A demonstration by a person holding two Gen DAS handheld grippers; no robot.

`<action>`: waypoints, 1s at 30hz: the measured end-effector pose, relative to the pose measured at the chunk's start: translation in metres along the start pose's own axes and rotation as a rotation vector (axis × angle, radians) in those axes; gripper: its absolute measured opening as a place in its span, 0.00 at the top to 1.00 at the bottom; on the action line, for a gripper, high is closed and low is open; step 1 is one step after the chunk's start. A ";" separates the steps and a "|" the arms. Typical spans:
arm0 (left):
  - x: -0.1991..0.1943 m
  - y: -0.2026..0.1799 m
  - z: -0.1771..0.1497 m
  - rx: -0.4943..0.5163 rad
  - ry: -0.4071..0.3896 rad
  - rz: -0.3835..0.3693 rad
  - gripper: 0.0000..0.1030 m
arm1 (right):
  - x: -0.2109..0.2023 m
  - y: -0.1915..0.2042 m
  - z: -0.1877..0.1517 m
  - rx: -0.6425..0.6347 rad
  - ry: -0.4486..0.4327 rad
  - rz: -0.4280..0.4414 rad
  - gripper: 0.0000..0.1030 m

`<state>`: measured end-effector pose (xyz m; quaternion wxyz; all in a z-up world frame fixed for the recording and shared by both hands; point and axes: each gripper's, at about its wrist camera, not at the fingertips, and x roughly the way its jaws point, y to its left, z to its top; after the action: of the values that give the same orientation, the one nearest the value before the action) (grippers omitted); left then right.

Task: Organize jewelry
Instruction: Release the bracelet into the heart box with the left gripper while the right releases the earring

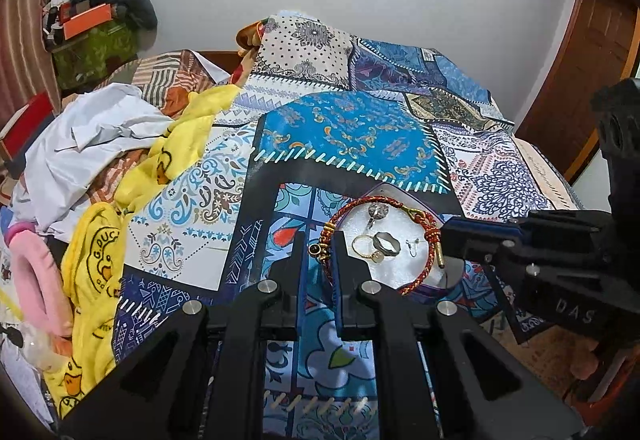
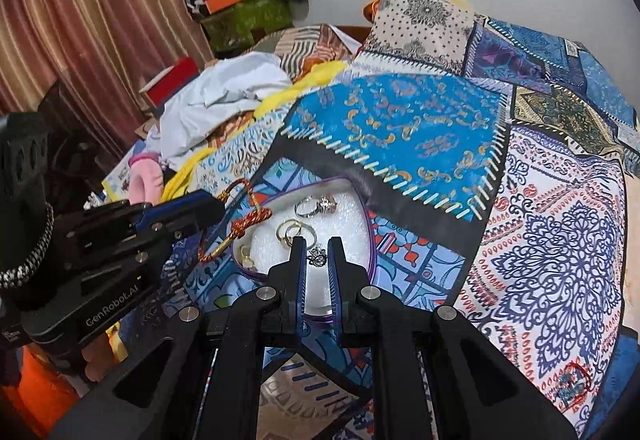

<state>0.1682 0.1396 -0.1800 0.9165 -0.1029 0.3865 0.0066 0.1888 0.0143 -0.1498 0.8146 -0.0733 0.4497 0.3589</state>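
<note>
A heart-shaped box with white foam [image 1: 404, 268] [image 2: 280, 244] lies on the patchwork bedspread. It holds a gold ring [image 1: 362, 244] [image 2: 294, 230], a dark ring [image 1: 386, 243], silver rings [image 2: 316, 205] and a small earring [image 1: 412, 246]. A red-and-gold braided bracelet [image 1: 430, 236] [image 2: 248, 222] hangs over the box rim. My left gripper [image 1: 318, 248] is shut on the bracelet at its bead end. My right gripper [image 2: 317, 256] is shut on a small silver pendant [image 2: 318, 258] above the foam.
White and yellow clothes [image 1: 120, 143] and a pink item [image 1: 36, 272] lie piled on the bed's left. A green box with an orange case [image 1: 88, 23] stands by the curtain. A wooden door [image 1: 580, 71] is at the right.
</note>
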 end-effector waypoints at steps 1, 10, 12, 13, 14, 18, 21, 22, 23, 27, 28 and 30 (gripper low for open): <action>0.002 0.000 0.000 -0.001 0.003 -0.002 0.91 | 0.001 0.002 0.000 -0.007 0.004 -0.001 0.91; 0.009 -0.006 0.005 0.013 0.007 -0.007 0.91 | 0.002 0.003 -0.001 -0.016 0.037 -0.012 0.85; 0.008 -0.008 0.006 0.017 0.005 -0.009 0.91 | -0.002 0.002 0.000 -0.017 0.030 -0.018 0.80; 0.008 -0.008 0.007 0.019 0.004 -0.009 0.91 | -0.005 0.002 0.000 -0.018 0.022 -0.026 0.77; 0.009 -0.010 0.008 0.021 0.004 -0.008 0.91 | -0.009 0.002 -0.001 -0.019 0.013 -0.037 0.76; 0.011 -0.016 0.010 0.034 0.007 -0.009 0.91 | -0.024 -0.002 -0.003 -0.030 -0.015 -0.072 0.75; 0.015 -0.021 0.010 0.049 0.016 -0.001 0.91 | -0.035 -0.008 -0.005 -0.022 -0.028 -0.089 0.75; 0.017 -0.023 0.010 0.055 0.025 0.003 0.91 | -0.039 -0.011 -0.006 -0.014 -0.033 -0.093 0.75; 0.018 -0.025 0.009 0.057 0.030 0.005 0.91 | -0.041 -0.013 -0.007 -0.007 -0.036 -0.097 0.75; 0.014 -0.031 0.010 0.064 0.036 0.007 0.91 | -0.054 -0.022 -0.010 0.014 -0.053 -0.116 0.75; 0.010 -0.033 0.010 0.068 0.032 0.007 0.91 | -0.056 -0.024 -0.011 0.019 -0.059 -0.120 0.75; 0.003 -0.039 0.013 0.079 0.020 0.008 0.89 | -0.063 -0.028 -0.013 0.029 -0.071 -0.126 0.75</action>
<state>0.1826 0.1034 -0.1659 0.9160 -0.0650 0.3959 -0.0058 0.1769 -0.0444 -0.1134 0.8520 -0.0768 0.4201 0.3029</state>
